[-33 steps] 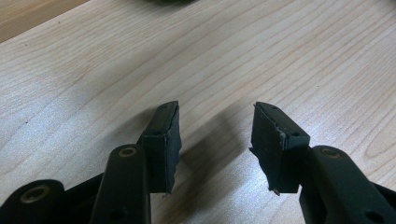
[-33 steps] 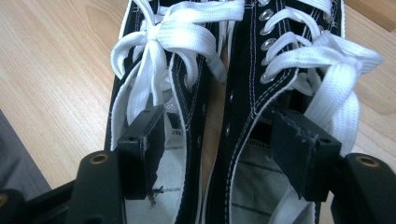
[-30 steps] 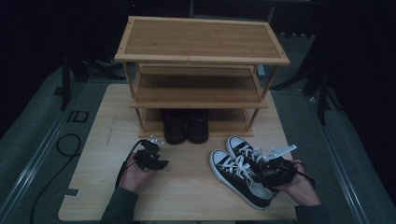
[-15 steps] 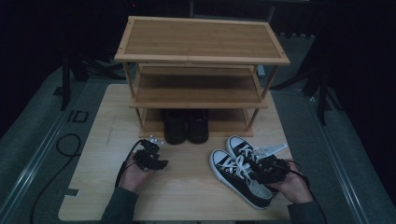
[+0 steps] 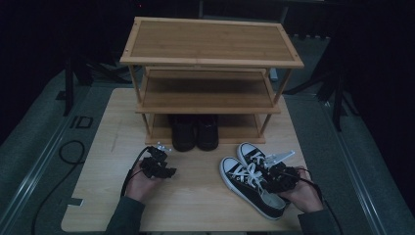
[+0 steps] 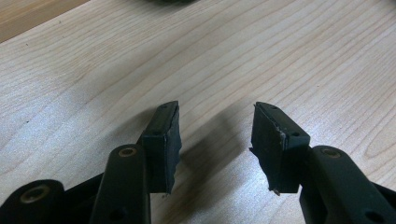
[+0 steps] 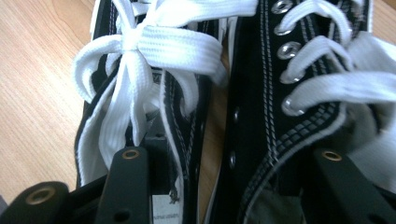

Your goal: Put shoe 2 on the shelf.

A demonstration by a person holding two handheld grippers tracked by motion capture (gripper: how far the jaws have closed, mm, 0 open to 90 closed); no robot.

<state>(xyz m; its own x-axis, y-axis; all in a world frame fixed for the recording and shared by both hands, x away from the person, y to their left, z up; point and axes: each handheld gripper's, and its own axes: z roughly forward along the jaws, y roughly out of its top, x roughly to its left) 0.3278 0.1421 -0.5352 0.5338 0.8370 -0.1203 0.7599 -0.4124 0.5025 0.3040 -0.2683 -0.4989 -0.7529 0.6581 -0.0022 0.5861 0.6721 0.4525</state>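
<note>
Pinching both black sneakers [image 5: 254, 181] together, our right gripper [image 5: 280, 177] has just closed—left gripper [image 5: 157, 164] (empty) rests open.

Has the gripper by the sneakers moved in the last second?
Yes, slightly. The right gripper has slid leftward over the sneakers, away from the table's right edge, and its jaws have just been closing, one inside each sneaker's collar.
</note>
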